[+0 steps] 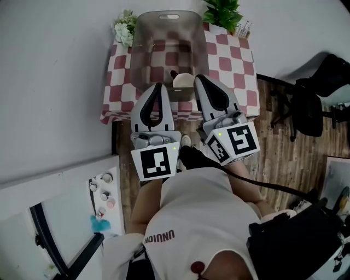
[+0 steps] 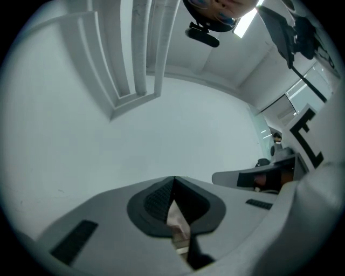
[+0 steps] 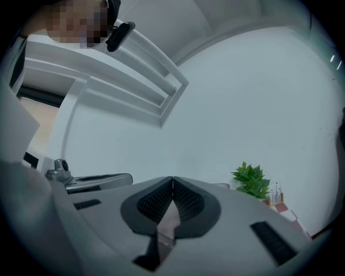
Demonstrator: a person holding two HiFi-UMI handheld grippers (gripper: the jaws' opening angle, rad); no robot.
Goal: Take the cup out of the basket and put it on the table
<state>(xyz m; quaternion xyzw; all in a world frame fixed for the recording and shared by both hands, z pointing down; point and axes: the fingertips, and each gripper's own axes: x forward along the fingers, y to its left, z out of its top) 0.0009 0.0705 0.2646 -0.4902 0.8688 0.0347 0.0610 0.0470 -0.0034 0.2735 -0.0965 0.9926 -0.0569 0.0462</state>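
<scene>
- Your left gripper (image 1: 159,85) has its two jaws pressed together at the tips, and nothing is between them; the left gripper view (image 2: 173,178) shows this clearly.
- Your right gripper (image 1: 198,78) is the same: in the right gripper view (image 3: 172,178) the jaws meet and hold nothing.
- In the head view both grippers are side by side in front of your body and point toward the table (image 1: 240,65), which has a red and white checked cloth.
- The grey see-through basket (image 1: 143,33) stands on this table, toward the wall.
- The cup (image 1: 182,81), of a pale cream colour, is inside the basket, near the basket's front wall. In the head view it appears between the tips of your two grippers. Neither gripper touches it.
- A green plant (image 1: 223,13) stands at the far right corner of the table, and white flowers (image 1: 124,27) at the far left corner.
- A black chair (image 1: 306,106) is on the wooden floor to the right, well apart from the table.
</scene>
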